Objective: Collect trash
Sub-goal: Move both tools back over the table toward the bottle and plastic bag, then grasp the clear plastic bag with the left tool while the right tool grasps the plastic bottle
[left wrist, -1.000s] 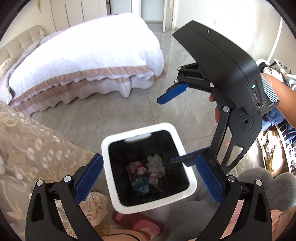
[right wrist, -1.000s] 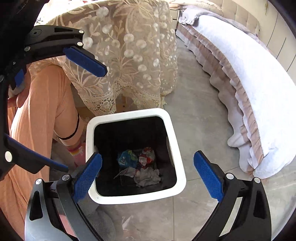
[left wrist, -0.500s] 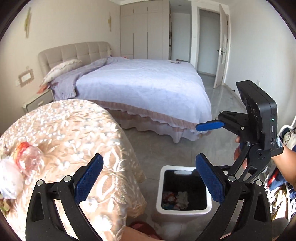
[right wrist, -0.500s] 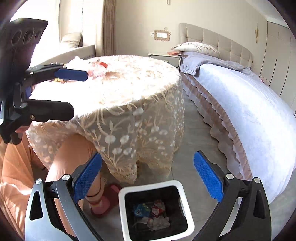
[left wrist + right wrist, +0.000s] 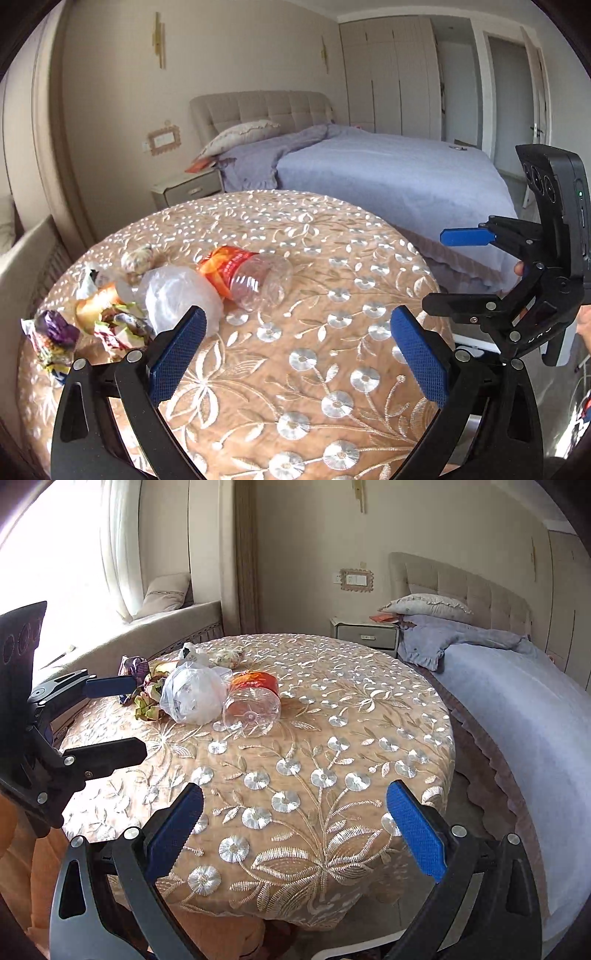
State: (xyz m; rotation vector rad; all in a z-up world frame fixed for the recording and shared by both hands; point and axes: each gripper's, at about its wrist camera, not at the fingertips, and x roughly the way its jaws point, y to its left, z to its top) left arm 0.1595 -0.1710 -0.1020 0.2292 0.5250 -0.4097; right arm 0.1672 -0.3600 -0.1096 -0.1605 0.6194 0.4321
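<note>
Trash lies on the round table with its embroidered cloth: a clear plastic bottle with an orange label on its side, a crumpled clear plastic bag, and several crumpled wrappers to the left. My left gripper is open and empty above the table, right of the bag. My right gripper is open and empty over the table's near edge. Each gripper shows in the other's view.
A bed stands beyond the table on the right, with a nightstand by its head. A window seat runs behind the table. The white bin rim peeks out below the table.
Both grippers have swung up from the white bin on the floor to the table top. The trash on the table came into full view. Both stayed open.
</note>
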